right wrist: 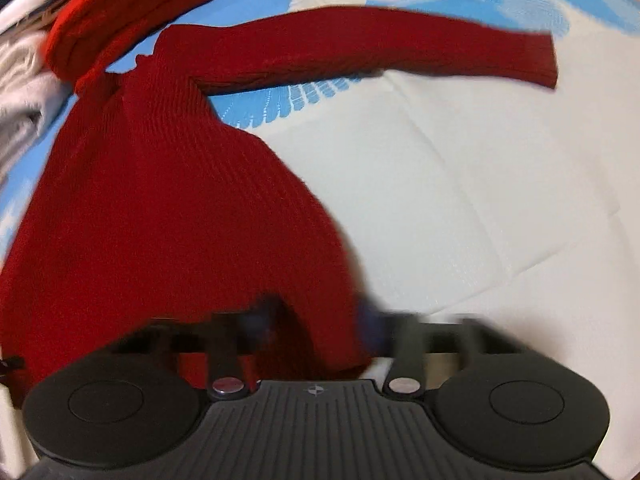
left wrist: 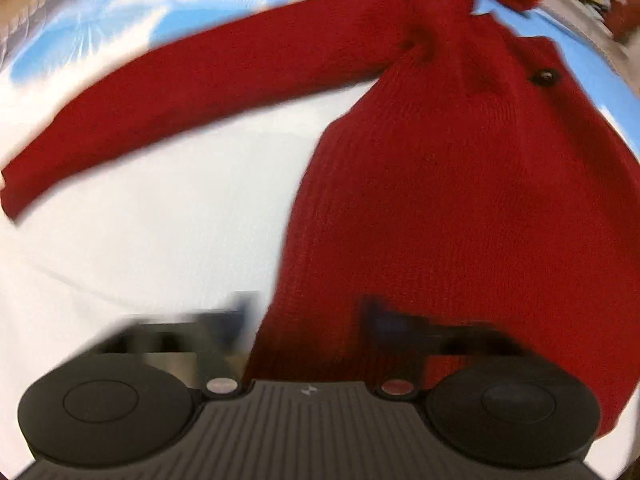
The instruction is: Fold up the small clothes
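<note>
Lying spread on the sheet (left wrist: 132, 240) is a dark red knit sweater (left wrist: 460, 208), body running toward both cameras and one sleeve being shown stretched out to each side. In the left wrist view, the left sleeve (left wrist: 192, 100) is being seen extended across the white part of the sheet, and a dark button (left wrist: 545, 77) is being seen near the collar. The left gripper (left wrist: 306, 320) is being held at the hem corner with its jaws parted, fabric lying between them; a grip on the cloth cannot be told because of blur. In the right wrist view, the right gripper (right wrist: 316, 328) is being held at the opposite hem corner, jaws likewise apart with the sweater edge between them; contact cannot be told. A brighter red knit (right wrist: 136, 8) is being seen folded just beyond the collar, touching it. The sheet's far part is printed blue with white clouds.
</note>
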The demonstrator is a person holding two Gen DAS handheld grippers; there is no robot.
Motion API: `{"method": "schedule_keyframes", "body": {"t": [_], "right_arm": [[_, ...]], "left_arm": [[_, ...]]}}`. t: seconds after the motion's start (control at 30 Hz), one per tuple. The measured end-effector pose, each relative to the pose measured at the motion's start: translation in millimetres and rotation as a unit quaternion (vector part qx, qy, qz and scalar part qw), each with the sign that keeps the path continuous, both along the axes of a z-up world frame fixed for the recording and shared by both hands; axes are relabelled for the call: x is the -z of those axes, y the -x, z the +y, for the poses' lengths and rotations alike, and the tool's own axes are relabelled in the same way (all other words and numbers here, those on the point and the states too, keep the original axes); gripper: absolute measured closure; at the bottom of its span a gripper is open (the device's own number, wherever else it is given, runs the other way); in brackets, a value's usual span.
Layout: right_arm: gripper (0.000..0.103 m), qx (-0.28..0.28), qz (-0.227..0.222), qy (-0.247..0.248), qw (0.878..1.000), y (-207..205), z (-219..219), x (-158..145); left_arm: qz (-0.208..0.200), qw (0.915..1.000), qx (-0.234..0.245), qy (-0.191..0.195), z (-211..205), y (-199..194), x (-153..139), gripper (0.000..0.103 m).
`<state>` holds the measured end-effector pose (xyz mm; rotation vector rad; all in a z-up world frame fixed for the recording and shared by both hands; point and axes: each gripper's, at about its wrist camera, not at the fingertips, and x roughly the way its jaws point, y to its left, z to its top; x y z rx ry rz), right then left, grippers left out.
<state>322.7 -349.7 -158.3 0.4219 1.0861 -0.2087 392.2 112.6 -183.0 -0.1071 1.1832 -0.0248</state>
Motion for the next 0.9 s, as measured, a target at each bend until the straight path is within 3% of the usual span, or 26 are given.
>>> {"method": "schedule_keyframes", "body": {"t": [0.07,0.13,0.23,0.3,0.37,0.43,0.47,0.5,0.53,0.57,0.7,0.8,0.9], "right_arm": [[0.091,0.024,-0.024,-0.032,0.999,18.9,0.1,-11.9],[0.092,0.018,-0.065,-0.045,0.997,41.3,-2.4,-37.0],[0.092,0.000,-0.105,-0.054,0.993,80.2,-1.7,-58.9],[0.092,-0.004,-0.089,-0.045,0.995,100.6,-1.3,-46.8],[0.092,0.011,-0.032,-0.040,0.999,108.5,-4.6,-20.6],[0.087,0.031,-0.010,-0.046,0.998,108.8,-19.1,-13.1],[0.082,0.048,-0.012,-0.048,0.998,108.9,-28.9,-12.6],[0.065,0.071,-0.013,-0.046,0.996,110.0,-36.5,-12.0],[0.045,0.103,-0.013,-0.039,0.994,112.0,-46.3,-12.5],[0.039,0.129,-0.020,-0.037,0.991,114.5,-55.7,-14.3],[0.037,0.166,-0.070,-0.090,0.980,108.5,-88.6,-12.8],[0.037,0.138,-0.055,-0.116,0.982,86.7,-93.0,-4.5],[0.034,0.089,-0.035,-0.093,0.991,57.9,-81.6,1.3]], "left_arm": [[-0.011,0.9991,-0.027,0.030,6.3,11.2,-20.7,0.092],[-0.044,0.9987,-0.014,0.021,8.5,29.5,-43.1,0.092],[-0.044,0.9989,-0.014,0.004,18.2,63.7,-48.6,0.094],[-0.016,0.9991,-0.018,-0.036,23.3,74.6,-27.8,0.094],[0.018,0.9980,-0.030,-0.052,32.1,84.1,-8.1,0.093],[0.008,0.9983,-0.033,-0.047,39.3,90.2,-12.3,0.089],[-0.001,0.9987,-0.040,-0.033,44.2,92.3,-15.9,0.077],[-0.006,0.9986,-0.050,-0.018,51.3,95.4,-18.9,0.062],[-0.009,0.9979,-0.064,-0.004,57.9,95.9,-21.0,0.033],[-0.016,0.9971,-0.075,0.002,58.8,93.0,-20.2,0.022],[-0.050,0.9952,-0.083,0.010,59.1,76.3,-21.9,0.021],[-0.038,0.9962,-0.079,0.004,48.5,56.6,-10.9,0.021],[-0.016,0.9983,-0.055,-0.010,22.1,43.0,5.2,0.021]]}}
